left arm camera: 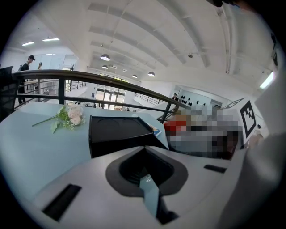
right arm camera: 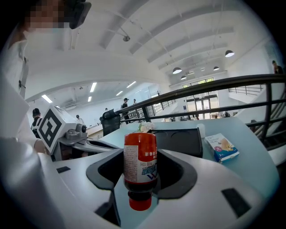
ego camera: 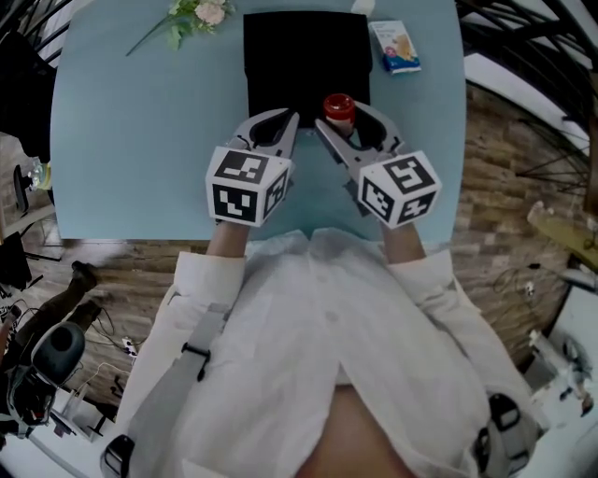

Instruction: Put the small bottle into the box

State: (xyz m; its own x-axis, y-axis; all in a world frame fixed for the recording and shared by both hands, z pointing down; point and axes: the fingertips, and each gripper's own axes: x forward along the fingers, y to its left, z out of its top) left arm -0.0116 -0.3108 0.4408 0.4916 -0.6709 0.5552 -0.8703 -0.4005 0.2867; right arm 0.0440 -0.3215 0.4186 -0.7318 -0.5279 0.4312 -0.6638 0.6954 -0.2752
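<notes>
A small bottle [ego camera: 338, 108] with a red label, dark contents and a red cap sits between the jaws of my right gripper [ego camera: 340, 123], which is shut on it. In the right gripper view the bottle [right arm camera: 140, 161] lies along the jaws with its cap towards the camera. The black box [ego camera: 306, 56] lies open on the pale blue table just beyond the bottle. My left gripper [ego camera: 291, 119] hovers beside the right one at the box's near edge, shut with nothing in it. The left gripper view has the box [left arm camera: 118, 129] right ahead of the jaw tips.
A small blue carton [ego camera: 396, 47] lies right of the box, also seen as the carton [right arm camera: 222, 147] in the right gripper view. A sprig of flowers [ego camera: 192, 17] rests at the far left of the table [ego camera: 140, 140]. Railings and people stand far behind.
</notes>
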